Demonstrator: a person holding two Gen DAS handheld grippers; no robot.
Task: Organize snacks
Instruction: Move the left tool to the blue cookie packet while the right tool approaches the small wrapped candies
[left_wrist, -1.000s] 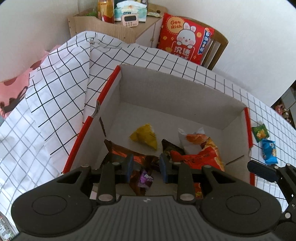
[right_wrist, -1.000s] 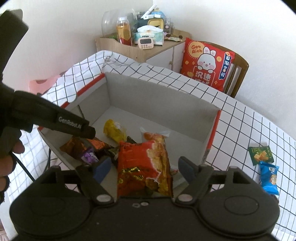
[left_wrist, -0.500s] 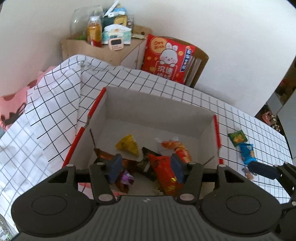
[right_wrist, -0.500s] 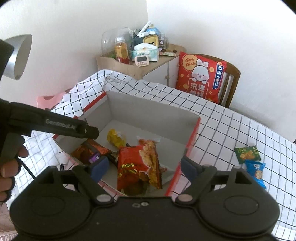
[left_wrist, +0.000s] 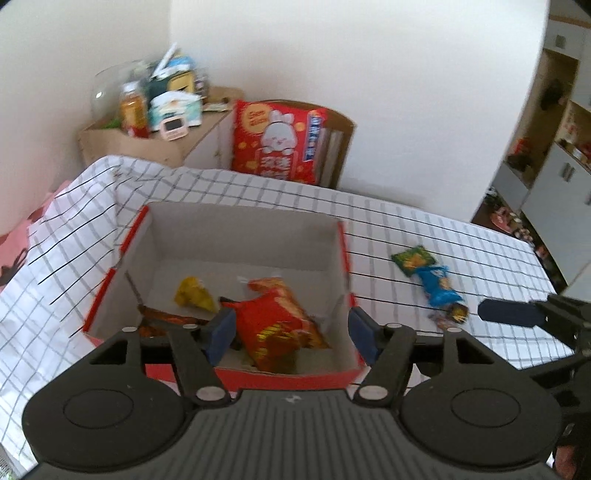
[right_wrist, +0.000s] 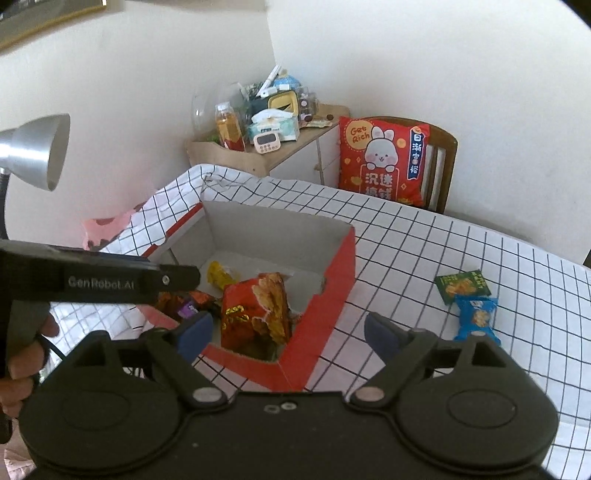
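Hovering above the cardboard box (left_wrist: 243, 229), the left gripper (left_wrist: 291, 334) and the right gripper (right_wrist: 286, 332) are both spread wide, empty. A red chip bag (left_wrist: 280, 317) lies inside the box; a green packet (right_wrist: 461, 286) and a blue packet (right_wrist: 476, 317) lie on the checked tablecloth (right_wrist: 424, 258) beside it.

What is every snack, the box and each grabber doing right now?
box: open, on the table
red snack bag: inside the box
yellow snack: inside the box
green packet: on the table, outside the box
blue packet: on the table, outside the box
left gripper: open, empty
right gripper: open, empty
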